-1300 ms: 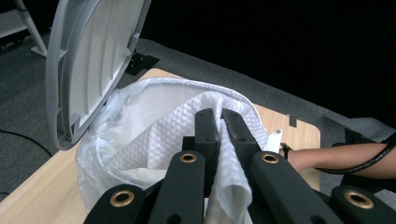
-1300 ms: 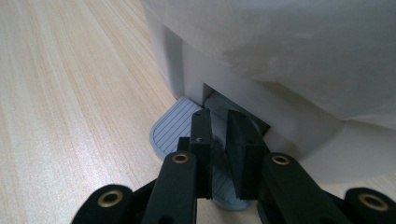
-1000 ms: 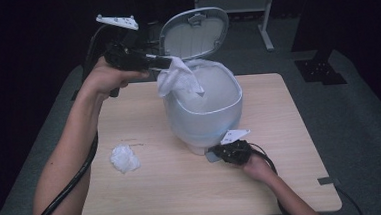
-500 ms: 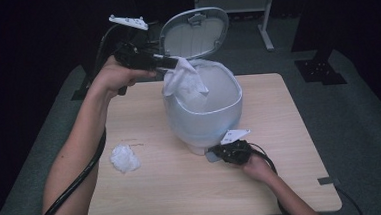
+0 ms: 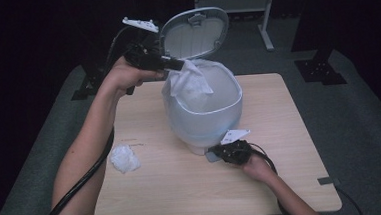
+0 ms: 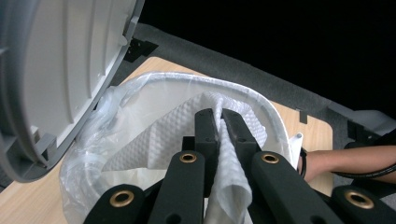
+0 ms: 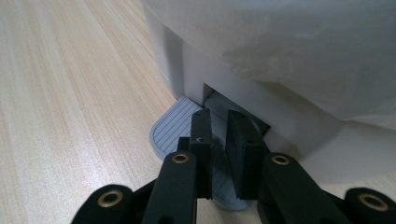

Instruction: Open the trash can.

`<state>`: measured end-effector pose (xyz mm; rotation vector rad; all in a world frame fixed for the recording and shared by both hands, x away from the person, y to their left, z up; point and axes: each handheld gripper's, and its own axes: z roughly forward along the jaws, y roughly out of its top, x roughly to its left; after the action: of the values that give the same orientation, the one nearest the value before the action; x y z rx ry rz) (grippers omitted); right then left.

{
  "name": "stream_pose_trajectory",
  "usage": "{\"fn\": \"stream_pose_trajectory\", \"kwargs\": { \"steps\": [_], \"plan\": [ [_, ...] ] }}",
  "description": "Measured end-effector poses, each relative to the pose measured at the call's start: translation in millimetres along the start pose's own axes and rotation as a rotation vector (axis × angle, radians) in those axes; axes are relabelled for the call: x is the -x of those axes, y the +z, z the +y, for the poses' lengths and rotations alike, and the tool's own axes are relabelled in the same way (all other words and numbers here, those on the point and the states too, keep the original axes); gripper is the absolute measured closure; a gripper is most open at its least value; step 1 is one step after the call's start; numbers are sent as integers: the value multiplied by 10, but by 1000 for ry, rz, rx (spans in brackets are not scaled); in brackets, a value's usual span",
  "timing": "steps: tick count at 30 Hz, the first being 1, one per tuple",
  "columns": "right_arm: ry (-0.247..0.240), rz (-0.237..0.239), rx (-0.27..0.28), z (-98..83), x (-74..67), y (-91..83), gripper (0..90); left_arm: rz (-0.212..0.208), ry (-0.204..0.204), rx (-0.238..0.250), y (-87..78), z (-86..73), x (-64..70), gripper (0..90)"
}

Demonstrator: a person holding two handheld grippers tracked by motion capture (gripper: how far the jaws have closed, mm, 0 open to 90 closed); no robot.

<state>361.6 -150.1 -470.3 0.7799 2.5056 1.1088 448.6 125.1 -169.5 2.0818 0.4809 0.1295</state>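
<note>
At frame centre, the left claw [image 5: 178, 64] pinches a white textured paper towel [image 5: 191, 85] over the lidded white pedal bin [image 5: 204, 117]; lower down, the right claw [image 5: 216, 151], pressed together, rests on its grey ribbed pedal [image 7: 173, 128].

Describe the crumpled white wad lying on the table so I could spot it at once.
Start at the wooden table and find the white pedal bin with its lid up near the middle. Look toward the table's left edge: the crumpled paper wad lies alone there on bare wood. Unlike the paper towel held over the bin by the left hand-held gripper, nothing touches it.
</note>
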Motion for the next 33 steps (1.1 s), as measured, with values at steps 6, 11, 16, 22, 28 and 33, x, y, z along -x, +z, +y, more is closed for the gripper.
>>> {"fn": "stream_pose_trajectory", "kwargs": {
  "steps": [6, 11, 16, 22, 28, 33],
  "plan": [
    [0, 0, 0, 0, 0, 0, 801, 0, 3, -18, 118, 11, -20, 856],
    [0, -1, 0, 0, -1, 0, 801, 5, 5, -34, 180, -2, -35, 857],
    [-2, 0, -1, 1, 1, 0, 801, 7, 2, -36, 237, -5, -52, 856],
    [-1, -1, 1, 0, 0, 0, 801, 10, 7, -63, 347, -17, -55, 856],
    [-2, -2, 0, 0, -1, 0, 801, 23, 5, -69, 394, -22, -55, 852],
    [-3, -3, 0, 2, -3, 1, 801, 38, 9, -89, 475, -41, -57, 806]
  ]
}}
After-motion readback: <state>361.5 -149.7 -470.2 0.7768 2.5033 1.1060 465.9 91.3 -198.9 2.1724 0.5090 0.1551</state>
